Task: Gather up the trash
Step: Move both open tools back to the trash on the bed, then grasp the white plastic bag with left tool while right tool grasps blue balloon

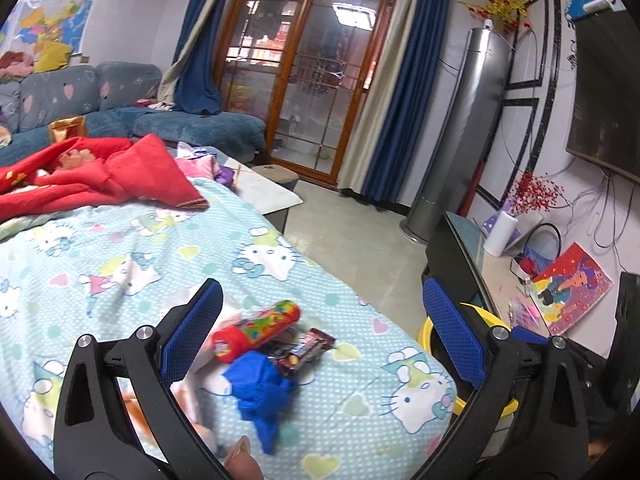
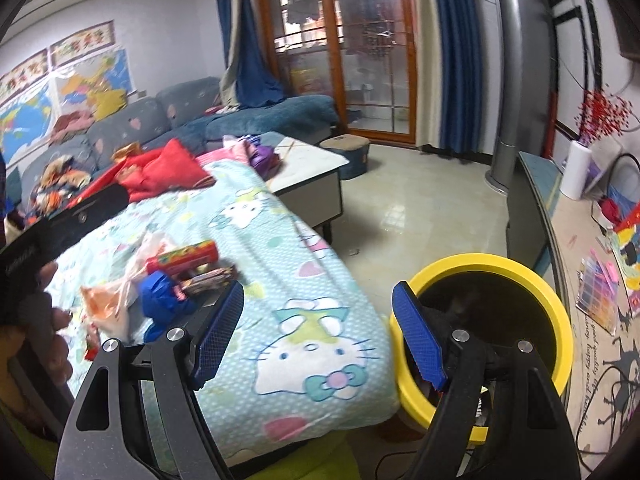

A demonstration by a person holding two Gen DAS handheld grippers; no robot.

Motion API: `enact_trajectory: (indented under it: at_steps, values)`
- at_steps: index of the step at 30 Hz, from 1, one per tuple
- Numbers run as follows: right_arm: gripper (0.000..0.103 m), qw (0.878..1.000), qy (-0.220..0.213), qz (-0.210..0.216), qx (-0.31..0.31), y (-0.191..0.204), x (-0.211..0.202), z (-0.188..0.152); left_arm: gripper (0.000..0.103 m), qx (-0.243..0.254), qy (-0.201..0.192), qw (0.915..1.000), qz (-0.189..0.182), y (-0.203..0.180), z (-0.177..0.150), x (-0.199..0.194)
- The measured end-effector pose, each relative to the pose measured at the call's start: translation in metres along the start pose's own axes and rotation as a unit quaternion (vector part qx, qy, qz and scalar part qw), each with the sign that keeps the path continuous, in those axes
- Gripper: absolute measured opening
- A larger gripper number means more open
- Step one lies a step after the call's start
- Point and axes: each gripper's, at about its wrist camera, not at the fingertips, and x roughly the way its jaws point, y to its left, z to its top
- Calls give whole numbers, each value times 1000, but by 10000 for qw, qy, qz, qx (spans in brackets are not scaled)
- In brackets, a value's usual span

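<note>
The bed cover (image 1: 120, 264) is soft matt cloth, printed with cartoon cats and small dots. On it the candy tube (image 1: 256, 330) and the snack wrapper (image 1: 308, 350) look glossy, like foil or plastic film; the crumpled blue piece (image 1: 260, 396) looks like matt paper or cloth. The clear bag (image 2: 116, 300) is thin, shiny plastic. The bin (image 2: 560, 328) has a smooth yellow plastic rim. The left gripper (image 1: 320, 328) and right gripper (image 2: 320, 332) have matt black plastic arms, blue textured pads and bright metal screws. The floor (image 2: 420, 220) is glossy tile.
</note>
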Motion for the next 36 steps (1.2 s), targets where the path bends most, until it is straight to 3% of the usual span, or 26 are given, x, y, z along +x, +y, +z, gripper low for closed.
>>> enact_trajectory:
  at_steps: [17, 25, 32, 36]
  values:
    - [74, 9975, 238, 416, -526, 55, 10, -9, 92, -444, -19, 9979, 463, 53, 5, -16]
    - [74, 9932, 433, 737, -789, 85, 22, -14, 92, -574, 334, 9946, 802, 83, 1, -14]
    - [74, 9881, 591, 1020, -985, 108, 34, -17, 92, -790, 624, 9916, 815, 107, -8, -11]
    - [65, 9846, 742, 1229, -996, 120, 45, -18, 90, -960, 827, 9894, 706, 120, -15, -7]
